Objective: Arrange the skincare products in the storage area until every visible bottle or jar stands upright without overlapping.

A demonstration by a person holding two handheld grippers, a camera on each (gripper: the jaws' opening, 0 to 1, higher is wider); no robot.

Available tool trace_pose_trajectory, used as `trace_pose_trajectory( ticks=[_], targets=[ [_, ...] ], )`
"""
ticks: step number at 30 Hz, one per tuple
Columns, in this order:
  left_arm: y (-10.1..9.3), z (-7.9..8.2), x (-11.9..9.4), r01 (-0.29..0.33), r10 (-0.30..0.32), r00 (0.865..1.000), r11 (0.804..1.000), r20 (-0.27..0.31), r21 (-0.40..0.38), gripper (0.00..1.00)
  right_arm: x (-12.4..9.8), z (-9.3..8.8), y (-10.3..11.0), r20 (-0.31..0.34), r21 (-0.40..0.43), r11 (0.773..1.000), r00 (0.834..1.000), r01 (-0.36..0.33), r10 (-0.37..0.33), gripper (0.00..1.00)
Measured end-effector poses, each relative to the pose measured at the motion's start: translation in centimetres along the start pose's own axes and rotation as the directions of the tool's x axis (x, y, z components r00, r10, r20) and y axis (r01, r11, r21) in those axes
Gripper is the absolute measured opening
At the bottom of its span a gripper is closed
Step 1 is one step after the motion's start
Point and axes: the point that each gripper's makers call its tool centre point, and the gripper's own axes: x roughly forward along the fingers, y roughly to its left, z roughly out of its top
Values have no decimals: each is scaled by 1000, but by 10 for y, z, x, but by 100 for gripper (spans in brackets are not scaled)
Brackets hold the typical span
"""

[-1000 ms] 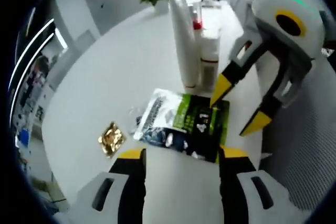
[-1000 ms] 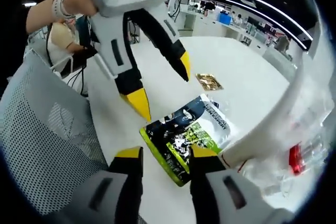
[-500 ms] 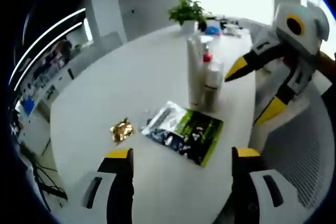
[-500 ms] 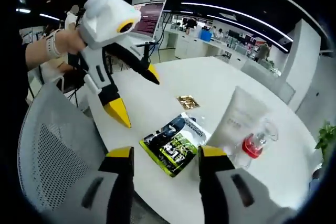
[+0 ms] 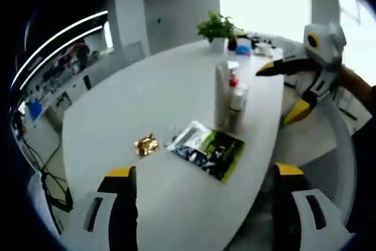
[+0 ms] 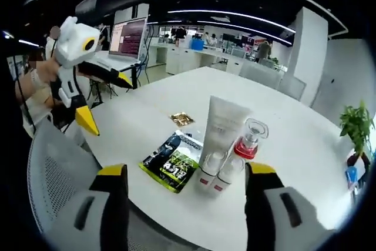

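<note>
Left gripper view: left gripper is seen at the bottom of the frame, jaws spread wide and released, nothing between them. White tabletop runs up the centre. A white tube stands upright at centre right, with a red-capped bottle touching its right side. A green-and-black sachet lies flat just below them; a small gold packet lies to its left, apart. A potted plant is seen at top centre. Right gripper is held at upper right, off the tabletop edge, jaws apart.

Right gripper view: right gripper at the bottom, jaws released, wide apart. Tube upright at centre, pump bottle beside it on the right, small bottles at its base. Sachet flat at lower left of the tube, gold packet above it. Left gripper at upper left, jaws apart, empty. Mesh chair back at lower left.
</note>
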Motion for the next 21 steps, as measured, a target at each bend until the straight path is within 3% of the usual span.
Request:
trace_pose_trajectory(
  ticks=[4,9,15,21],
  targets=[
    [-2,-2,-5,27,-27,1000,1000,4,-10,96,-1,-1,-4,-10,9,1000,1000,18,-18,90],
    [2,-5,-6,18,-18,1000,1000,2,-21,97,-3,-2,-11,-13,31,999,999,41,-40,97],
    [8,3,-5,-38,40,999,997,34,-67,97,-6,-5,-21,0,12,1000,1000,-3,3,99],
    [6,2,-3,-110,112,994,987,7,-117,97,-14,-8,-35,6,3,999,999,-54,54,99]
  ],
)
